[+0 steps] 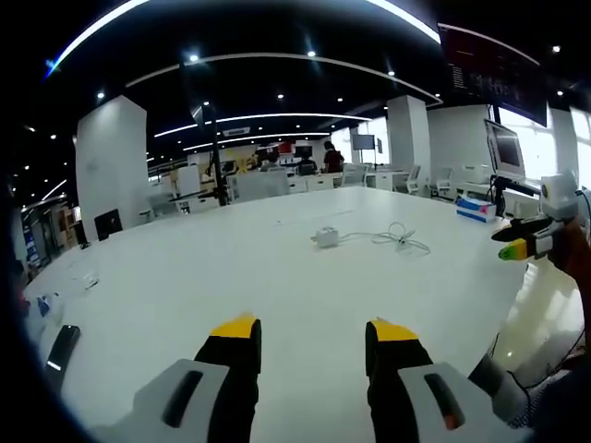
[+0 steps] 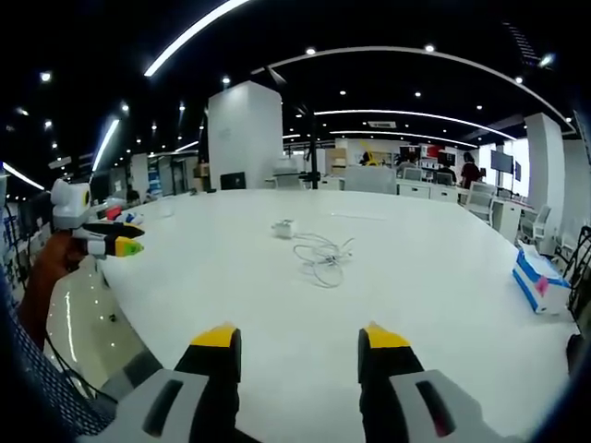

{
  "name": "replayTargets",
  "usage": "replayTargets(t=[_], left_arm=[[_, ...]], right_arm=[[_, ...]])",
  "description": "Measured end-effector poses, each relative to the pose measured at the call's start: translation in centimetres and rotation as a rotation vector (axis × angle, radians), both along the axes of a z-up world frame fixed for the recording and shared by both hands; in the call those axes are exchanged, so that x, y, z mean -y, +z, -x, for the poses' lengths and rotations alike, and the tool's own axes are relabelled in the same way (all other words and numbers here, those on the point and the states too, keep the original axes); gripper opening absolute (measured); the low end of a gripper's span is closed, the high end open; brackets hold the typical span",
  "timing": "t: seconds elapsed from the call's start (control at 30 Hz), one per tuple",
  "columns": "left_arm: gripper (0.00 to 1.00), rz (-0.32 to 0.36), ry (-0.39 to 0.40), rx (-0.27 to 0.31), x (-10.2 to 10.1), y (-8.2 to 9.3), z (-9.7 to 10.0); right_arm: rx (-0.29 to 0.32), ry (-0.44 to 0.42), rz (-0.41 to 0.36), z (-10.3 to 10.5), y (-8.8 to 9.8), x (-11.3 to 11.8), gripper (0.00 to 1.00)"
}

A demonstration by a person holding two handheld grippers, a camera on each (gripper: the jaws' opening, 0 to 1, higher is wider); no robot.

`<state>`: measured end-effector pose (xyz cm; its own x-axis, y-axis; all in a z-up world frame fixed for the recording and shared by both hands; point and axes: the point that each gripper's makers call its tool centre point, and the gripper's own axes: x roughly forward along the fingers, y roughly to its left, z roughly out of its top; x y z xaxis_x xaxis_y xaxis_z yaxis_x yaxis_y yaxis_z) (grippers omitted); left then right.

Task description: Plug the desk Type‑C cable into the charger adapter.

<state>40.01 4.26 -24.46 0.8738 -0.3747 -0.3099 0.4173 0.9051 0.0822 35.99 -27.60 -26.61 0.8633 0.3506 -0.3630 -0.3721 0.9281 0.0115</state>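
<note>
Office space with dark ceilings and strip lights surrounds you, and a wide white table [image 1: 277, 277] fills the foreground. On it you have one white charger adapter [image 1: 325, 237] and one loose coil of white Type‑C cable [image 1: 399, 237], lying just beside each other near the middle of the table; whether the cable is already plugged in is too small to tell. In the right gripper view the adapter [image 2: 283, 228] lies farther off than the cable [image 2: 321, 255]. Your left gripper [image 1: 312, 334] has its jaws spread apart with nothing between them, low over the near table edge, well short of both items. Your right gripper [image 2: 299, 340] is likewise parted and empty, the cable straight ahead but well apart from the tips. One blue tissue pack [image 2: 540, 278] lies at the table's right edge, and one dark phone [image 1: 62, 345] at the left
</note>
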Motion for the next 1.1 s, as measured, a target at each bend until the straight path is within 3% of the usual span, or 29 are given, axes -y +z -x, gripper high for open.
replayTargets(t=[1.1], left_arm=[[0.45,0.021,-0.025,0.011,0.81,0.27,-0.28]], right_arm=[[-0.013,-0.021,0.026,0.44,0.09,0.44,0.53]])
